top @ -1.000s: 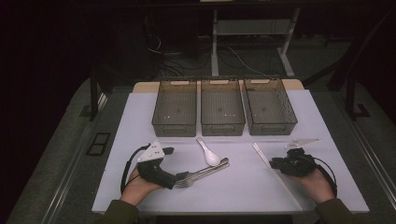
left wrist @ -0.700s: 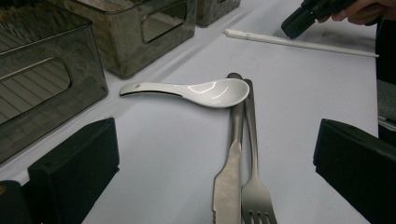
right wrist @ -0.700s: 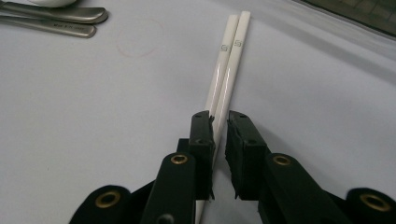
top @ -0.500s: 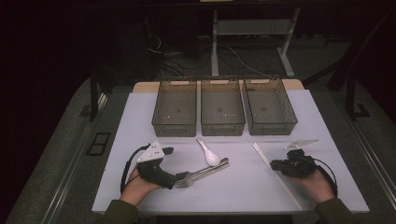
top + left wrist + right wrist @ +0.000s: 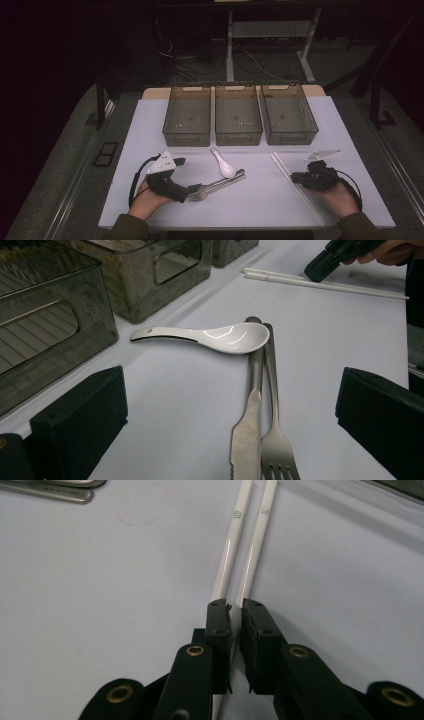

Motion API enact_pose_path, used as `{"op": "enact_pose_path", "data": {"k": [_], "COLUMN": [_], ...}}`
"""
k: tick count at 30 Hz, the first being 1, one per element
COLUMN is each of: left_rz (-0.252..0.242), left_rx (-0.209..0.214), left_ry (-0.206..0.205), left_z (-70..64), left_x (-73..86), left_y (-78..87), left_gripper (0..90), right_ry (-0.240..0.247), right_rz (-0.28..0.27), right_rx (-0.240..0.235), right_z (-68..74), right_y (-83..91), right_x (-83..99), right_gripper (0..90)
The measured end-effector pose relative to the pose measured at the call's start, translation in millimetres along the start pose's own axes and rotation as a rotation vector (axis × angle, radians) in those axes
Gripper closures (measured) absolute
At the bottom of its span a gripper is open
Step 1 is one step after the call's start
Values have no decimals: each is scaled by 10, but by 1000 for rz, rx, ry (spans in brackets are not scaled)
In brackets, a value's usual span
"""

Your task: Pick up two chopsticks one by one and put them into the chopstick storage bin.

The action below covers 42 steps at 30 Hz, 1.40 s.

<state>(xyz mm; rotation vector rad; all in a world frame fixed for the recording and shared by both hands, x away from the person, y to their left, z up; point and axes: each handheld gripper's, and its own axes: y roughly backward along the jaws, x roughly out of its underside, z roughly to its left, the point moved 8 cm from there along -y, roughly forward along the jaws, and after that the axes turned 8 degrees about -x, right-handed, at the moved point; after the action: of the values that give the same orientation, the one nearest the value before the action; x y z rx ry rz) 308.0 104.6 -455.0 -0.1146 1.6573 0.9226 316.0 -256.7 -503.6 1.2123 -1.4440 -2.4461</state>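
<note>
A white spoon [image 5: 223, 163] [image 5: 220, 335] lies mid-table, its bowl resting on the handles of a metal knife [image 5: 249, 425] and fork [image 5: 276, 440] that lie side by side [image 5: 220, 184]. My left gripper [image 5: 193, 192] [image 5: 230, 425] is open, one jaw on each side of the knife blade and fork tines. Two white chopsticks [image 5: 282, 167] [image 5: 234, 530] lie parallel at the right. My right gripper [image 5: 296, 177] [image 5: 235, 605] sits low over them with its jaws almost together; one chopstick runs through the narrow gap and the other passes under a jaw.
Three empty smoky plastic bins [image 5: 187, 141] [image 5: 238, 140] [image 5: 290, 139] stand in a row behind the cutlery on the white mat [image 5: 260, 210]. In the left gripper view the nearest bin [image 5: 60, 335] is close at the left. Beyond the mat the surroundings are dark.
</note>
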Motion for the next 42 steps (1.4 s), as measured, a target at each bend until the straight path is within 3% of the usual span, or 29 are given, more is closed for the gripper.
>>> {"op": "enact_pose_path", "data": {"k": [5, 8, 16, 23, 30, 42], "left_rz": [2, 3, 2, 2, 8, 5], "left_rx": [-1, -2, -1, -1, -4, -3], "left_ry": [-1, -2, -2, -2, -6, -5], "left_z": [0, 0, 1, 1, 2, 5], "left_x": [1, 3, 3, 2, 10, 9], "left_y": [0, 0, 1, 2, -3, -1], "left_gripper": [0, 0, 0, 0, 0, 0], "right_ry": [13, 47, 63, 57, 49, 47], "right_rz": [13, 28, 40, 35, 36, 36], "right_rx": [15, 47, 90, 99, 76, 84], "right_z": [7, 13, -45, -140, -157, -153], "right_y": [-11, -15, 11, 39, 34, 37], "right_x": [8, 2, 5, 7, 9, 8], "right_gripper": [811, 811, 826, 833, 831, 845]}}
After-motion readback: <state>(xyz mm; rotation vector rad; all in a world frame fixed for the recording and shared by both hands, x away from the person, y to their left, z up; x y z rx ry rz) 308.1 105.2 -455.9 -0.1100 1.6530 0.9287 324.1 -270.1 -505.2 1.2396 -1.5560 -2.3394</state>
